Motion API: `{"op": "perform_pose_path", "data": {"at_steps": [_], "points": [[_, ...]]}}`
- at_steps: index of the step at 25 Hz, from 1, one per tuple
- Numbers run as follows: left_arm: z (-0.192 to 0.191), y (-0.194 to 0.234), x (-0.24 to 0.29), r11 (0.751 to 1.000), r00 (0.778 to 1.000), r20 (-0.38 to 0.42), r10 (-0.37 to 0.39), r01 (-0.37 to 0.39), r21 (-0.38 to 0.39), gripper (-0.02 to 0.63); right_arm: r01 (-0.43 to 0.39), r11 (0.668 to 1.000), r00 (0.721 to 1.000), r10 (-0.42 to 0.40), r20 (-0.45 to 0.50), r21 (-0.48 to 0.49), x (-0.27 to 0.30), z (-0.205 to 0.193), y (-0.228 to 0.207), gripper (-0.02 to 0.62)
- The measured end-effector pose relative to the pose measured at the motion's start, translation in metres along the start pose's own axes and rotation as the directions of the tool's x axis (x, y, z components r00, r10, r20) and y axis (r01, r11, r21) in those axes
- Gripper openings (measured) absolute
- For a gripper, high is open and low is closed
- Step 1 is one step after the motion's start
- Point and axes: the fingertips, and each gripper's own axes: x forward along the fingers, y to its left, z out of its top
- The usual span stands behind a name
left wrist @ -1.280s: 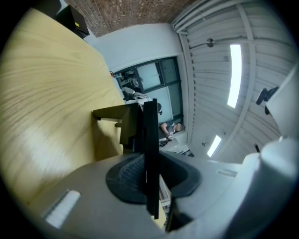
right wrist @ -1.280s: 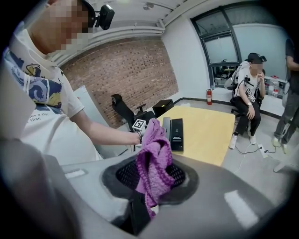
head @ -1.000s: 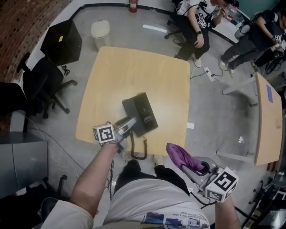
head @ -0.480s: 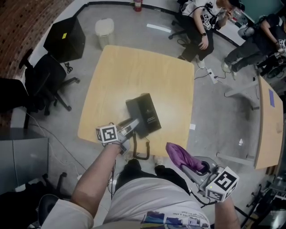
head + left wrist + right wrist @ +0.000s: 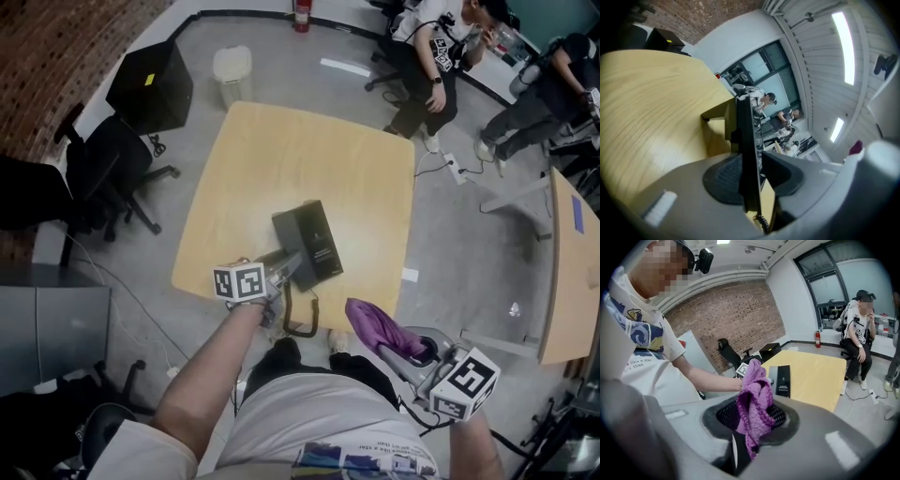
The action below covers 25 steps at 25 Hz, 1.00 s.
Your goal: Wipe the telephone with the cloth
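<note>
The black telephone (image 5: 307, 246) lies near the front edge of the yellow table (image 5: 281, 159), its coiled cord (image 5: 296, 317) hanging over that edge. My left gripper (image 5: 287, 270) is at the phone's near-left corner. In the left gripper view the phone's thin edge (image 5: 749, 136) stands between the jaws, which have just been opening; table shows in a gap beside the right pad. My right gripper (image 5: 401, 349), low right and off the table, is shut on a purple cloth (image 5: 377, 326). The cloth (image 5: 754, 397) bunches up between its pads, with the phone (image 5: 782, 380) beyond.
Black office chairs (image 5: 117, 173), a black box (image 5: 150, 86) and a white bin (image 5: 232, 73) stand left of the table. People sit at the far right (image 5: 427, 56). A second table (image 5: 567, 272) is at the right. My own legs are just below the table's front edge.
The left gripper has tilted at the phone's near corner and its jaws stand wider around the phone's edge. The right gripper and its cloth have stayed put.
</note>
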Motion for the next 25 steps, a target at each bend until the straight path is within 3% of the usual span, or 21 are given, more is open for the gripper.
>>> {"op": "perform_pose_path", "data": {"at_steps": [6,10,18,25], "points": [[-0.002,0.007,-0.001,0.987,0.989,-0.029,0.144,-0.141,0.078,0.213,-0.018,1.000,1.000,0.018,0.025,-0.008,-0.005,-0.004,-0.004,0.084],[-0.002,0.007,-0.002,0.981,0.983,-0.028,0.182,-0.180,0.076,0.236,-0.024,1.000,0.999,0.025,0.035,-0.011,-0.013,-0.009,-0.009,0.084],[0.002,0.003,-0.038,0.952,0.957,0.053,0.284,-0.288,0.106,0.259,-0.052,0.997,0.997,0.056,0.059,-0.057,-0.017,-0.010,-0.027,0.084],[-0.031,-0.052,-0.100,0.915,0.916,0.171,0.363,-0.385,0.122,0.253,-0.106,0.984,0.991,0.117,0.070,-0.142,-0.025,-0.020,-0.042,0.084]]}}
